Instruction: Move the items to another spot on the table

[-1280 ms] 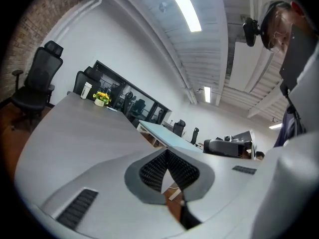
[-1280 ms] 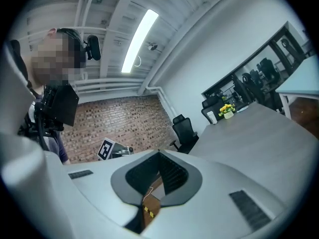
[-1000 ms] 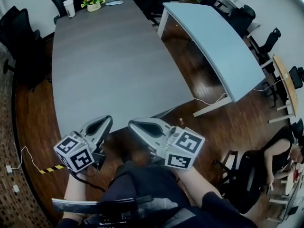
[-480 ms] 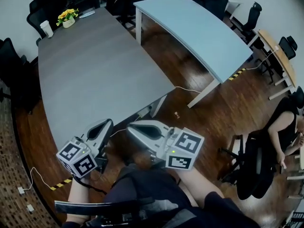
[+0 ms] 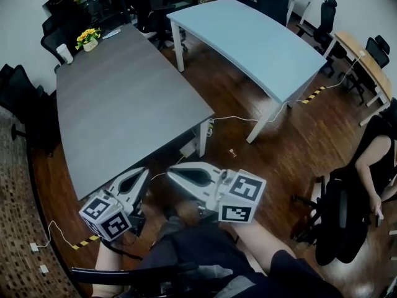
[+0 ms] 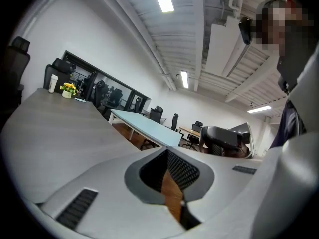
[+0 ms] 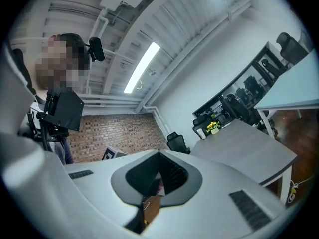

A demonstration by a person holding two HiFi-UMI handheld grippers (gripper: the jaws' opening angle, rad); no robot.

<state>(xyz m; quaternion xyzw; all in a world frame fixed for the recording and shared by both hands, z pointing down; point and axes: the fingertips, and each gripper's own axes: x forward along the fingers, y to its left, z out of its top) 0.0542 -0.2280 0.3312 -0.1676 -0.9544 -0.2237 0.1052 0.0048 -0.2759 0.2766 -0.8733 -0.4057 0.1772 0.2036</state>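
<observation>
At the lower centre of the head view, I held the left gripper (image 5: 142,173) and the right gripper (image 5: 173,169) side by side over the wooden floor (image 5: 273,160), just off the near edge of the grey table (image 5: 130,110). Both pairs of jaws were closed, pad against pad, with nothing between them. The task's things stood well apart from the grippers, at the table's far end in the upper left of the frame: a pot of yellow flowers (image 5: 87,39) and, just beside it, a white cup (image 5: 62,53). A small flat object, possibly paper, lay near the flowers. A light-blue table (image 5: 248,42) filled the upper centre, and a seated person (image 5: 374,160) showed at the right edge.
</observation>
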